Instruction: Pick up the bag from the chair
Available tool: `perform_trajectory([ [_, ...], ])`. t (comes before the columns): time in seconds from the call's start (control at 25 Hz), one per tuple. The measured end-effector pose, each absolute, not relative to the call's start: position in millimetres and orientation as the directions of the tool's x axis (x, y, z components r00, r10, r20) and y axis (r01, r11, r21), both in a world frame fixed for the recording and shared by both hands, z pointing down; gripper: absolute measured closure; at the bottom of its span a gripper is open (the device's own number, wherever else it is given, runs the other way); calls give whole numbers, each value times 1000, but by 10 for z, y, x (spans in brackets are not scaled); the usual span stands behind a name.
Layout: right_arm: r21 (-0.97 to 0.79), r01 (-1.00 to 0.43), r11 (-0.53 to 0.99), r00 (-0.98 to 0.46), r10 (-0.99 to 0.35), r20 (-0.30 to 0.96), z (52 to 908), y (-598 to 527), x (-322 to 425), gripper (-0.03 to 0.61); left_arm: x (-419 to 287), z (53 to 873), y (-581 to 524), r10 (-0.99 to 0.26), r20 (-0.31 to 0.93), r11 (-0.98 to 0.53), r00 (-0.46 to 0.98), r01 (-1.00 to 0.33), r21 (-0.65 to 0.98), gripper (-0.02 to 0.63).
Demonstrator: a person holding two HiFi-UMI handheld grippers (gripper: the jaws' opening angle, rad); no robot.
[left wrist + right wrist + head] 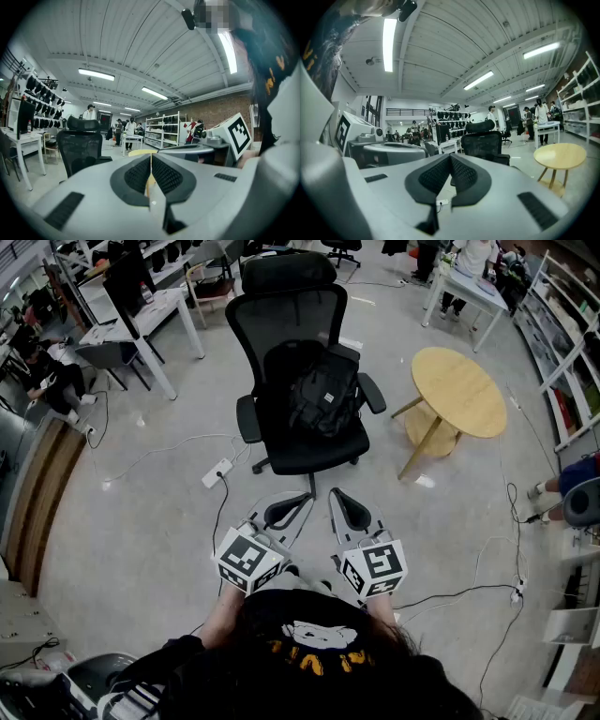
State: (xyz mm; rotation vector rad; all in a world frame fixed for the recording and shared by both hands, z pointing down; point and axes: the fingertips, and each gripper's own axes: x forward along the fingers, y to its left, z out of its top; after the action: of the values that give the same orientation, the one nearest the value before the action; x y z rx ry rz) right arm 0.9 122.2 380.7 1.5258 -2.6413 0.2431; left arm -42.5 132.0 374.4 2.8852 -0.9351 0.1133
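Note:
A black backpack [323,397] rests on the seat of a black mesh office chair [253,320] in the head view, leaning on the backrest. Both grippers hover near my body, well short of the chair. The left gripper [302,498] points toward the chair base, its jaws closed together with nothing between them. Beside it the right gripper [335,493] is likewise shut and empty. In the left gripper view the chair [83,147] stands ahead to the left of the left gripper [150,155]. In the right gripper view the chair [483,140] sits straight ahead of the right gripper [450,157].
A round wooden side table [459,390] stands right of the chair. A white power strip [217,472] and cables lie on the floor left of the chair base. White desks [155,310] and shelving [562,352] line the room, with people working farther off.

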Motion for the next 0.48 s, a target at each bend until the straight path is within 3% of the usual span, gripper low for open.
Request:
perform_trajectory([
  [0.48, -116, -849, 516, -527, -841, 119, 3779, 1166, -211, 574, -600, 3738, 1239, -584, 100, -803, 806, -591, 75, 603],
])
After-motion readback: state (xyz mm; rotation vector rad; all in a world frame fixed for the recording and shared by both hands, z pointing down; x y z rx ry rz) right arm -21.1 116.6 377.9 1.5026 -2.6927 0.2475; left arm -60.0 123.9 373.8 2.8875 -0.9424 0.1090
